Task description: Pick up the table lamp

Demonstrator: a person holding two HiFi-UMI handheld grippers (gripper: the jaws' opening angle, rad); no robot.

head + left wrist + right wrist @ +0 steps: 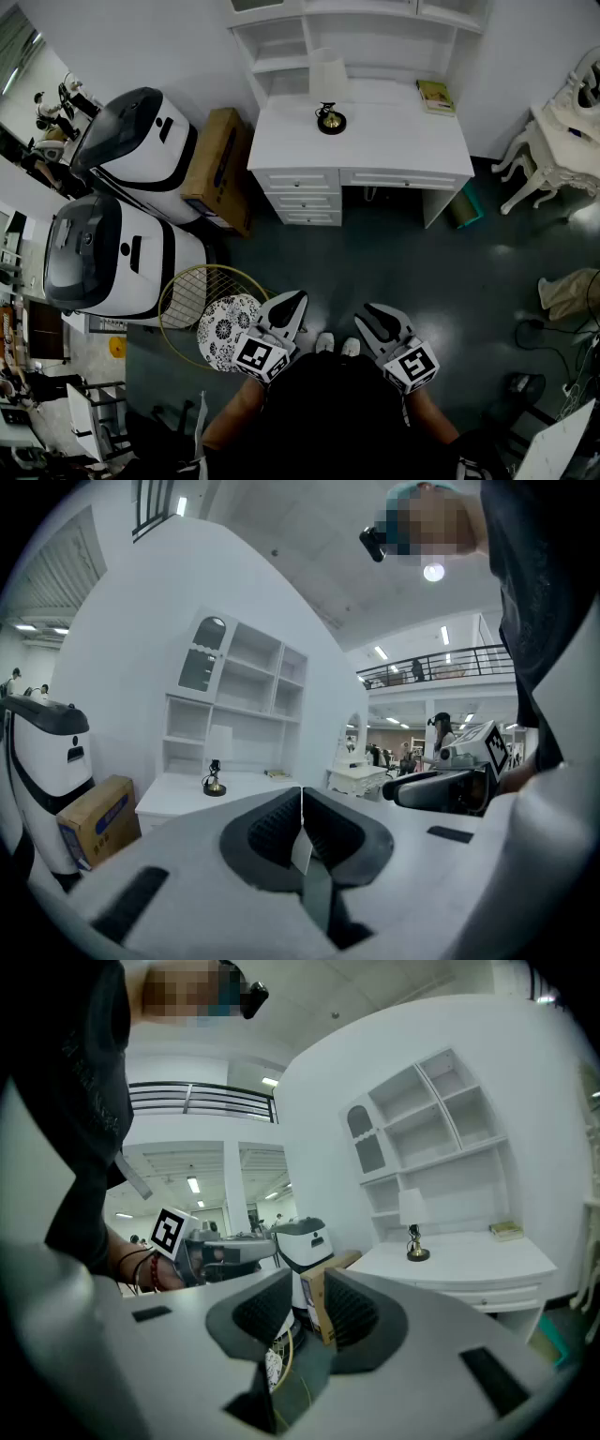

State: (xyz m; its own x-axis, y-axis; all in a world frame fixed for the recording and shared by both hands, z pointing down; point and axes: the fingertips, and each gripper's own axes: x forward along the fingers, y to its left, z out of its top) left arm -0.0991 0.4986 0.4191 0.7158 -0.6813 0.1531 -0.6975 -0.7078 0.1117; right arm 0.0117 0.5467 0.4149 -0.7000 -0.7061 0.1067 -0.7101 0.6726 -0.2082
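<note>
The table lamp (328, 92) has a white shade and a dark round base. It stands upright at the back left of the white desk (394, 141), far ahead of both grippers. In the left gripper view the table lamp (215, 766) is small on the desk, and in the right gripper view the table lamp (412, 1232) shows at the right. My left gripper (289, 306) (301, 797) is shut with nothing between its pads. My right gripper (371, 315) (307, 1286) stands open by a narrow gap and holds nothing. Both are held low, close to my body.
Two white-and-black machines (131, 141) (108, 253) and a cardboard box (220, 169) stand at the left. A round wire frame (192, 286) and a patterned disc (223, 328) lie near my left gripper. A book (436, 96) lies on the desk. White ornate furniture (553, 150) stands at the right.
</note>
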